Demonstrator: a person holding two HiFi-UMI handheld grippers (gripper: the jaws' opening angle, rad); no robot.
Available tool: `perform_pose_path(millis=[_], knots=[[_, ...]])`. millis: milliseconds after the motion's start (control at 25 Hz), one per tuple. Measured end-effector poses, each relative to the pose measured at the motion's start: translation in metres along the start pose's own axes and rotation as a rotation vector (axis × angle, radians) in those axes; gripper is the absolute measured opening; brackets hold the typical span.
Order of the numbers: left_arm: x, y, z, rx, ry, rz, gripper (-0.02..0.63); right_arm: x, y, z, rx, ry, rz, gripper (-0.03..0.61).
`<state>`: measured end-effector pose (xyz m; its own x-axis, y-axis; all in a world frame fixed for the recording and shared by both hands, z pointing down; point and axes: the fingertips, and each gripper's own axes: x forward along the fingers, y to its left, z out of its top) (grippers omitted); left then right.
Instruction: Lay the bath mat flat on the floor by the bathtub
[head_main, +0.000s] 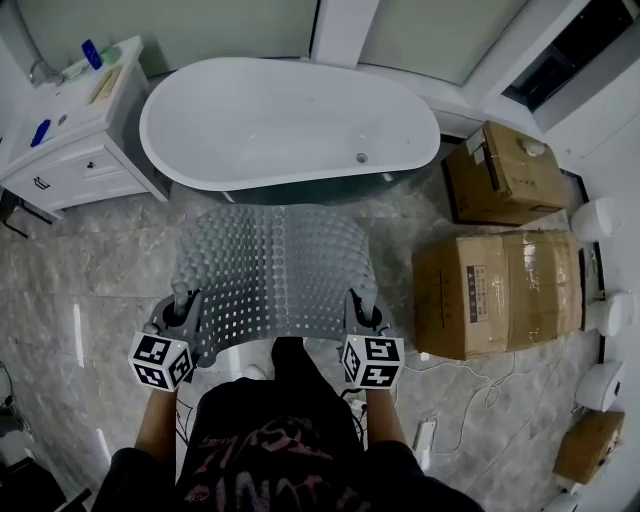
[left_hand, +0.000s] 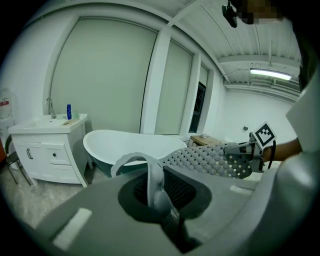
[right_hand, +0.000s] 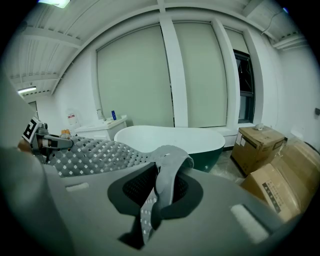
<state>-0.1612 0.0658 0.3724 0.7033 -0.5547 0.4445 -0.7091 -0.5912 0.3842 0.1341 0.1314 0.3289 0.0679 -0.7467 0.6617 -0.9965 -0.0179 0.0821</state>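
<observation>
A grey perforated bath mat (head_main: 268, 275) hangs in the air, stretched between my two grippers, in front of the white bathtub (head_main: 290, 120). My left gripper (head_main: 182, 312) is shut on the mat's near left corner, and my right gripper (head_main: 362, 312) is shut on its near right corner. In the left gripper view the mat's edge (left_hand: 155, 182) is pinched in the jaws and the sheet (left_hand: 210, 160) runs right to the other gripper (left_hand: 250, 148). In the right gripper view the mat (right_hand: 162, 185) folds between the jaws, with the tub (right_hand: 172, 138) beyond.
A white vanity cabinet (head_main: 70, 130) stands left of the tub. Cardboard boxes (head_main: 495, 290) (head_main: 500, 170) sit on the marble floor (head_main: 60, 290) at right, with cables (head_main: 460, 385) near them. White cylinders (head_main: 598, 215) line the right wall. The person's legs (head_main: 290, 400) are below the mat.
</observation>
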Motion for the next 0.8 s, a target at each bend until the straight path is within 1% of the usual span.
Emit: perform_pose_path(millis=[280, 480, 800], knots=[[0.036, -0.011, 0.004, -0.011, 0.045, 0.030, 0.018, 0.028, -0.029, 0.003, -0.002, 0.041, 0.037, 0.048], [0.050, -0.017, 0.006, -0.013, 0.060, 0.049, 0.018, 0.041, -0.046, 0.003, 0.008, 0.059, 0.059, 0.048], [0.056, -0.017, -0.001, -0.038, 0.077, 0.064, 0.018, 0.050, -0.047, 0.000, -0.012, 0.075, 0.084, 0.048]])
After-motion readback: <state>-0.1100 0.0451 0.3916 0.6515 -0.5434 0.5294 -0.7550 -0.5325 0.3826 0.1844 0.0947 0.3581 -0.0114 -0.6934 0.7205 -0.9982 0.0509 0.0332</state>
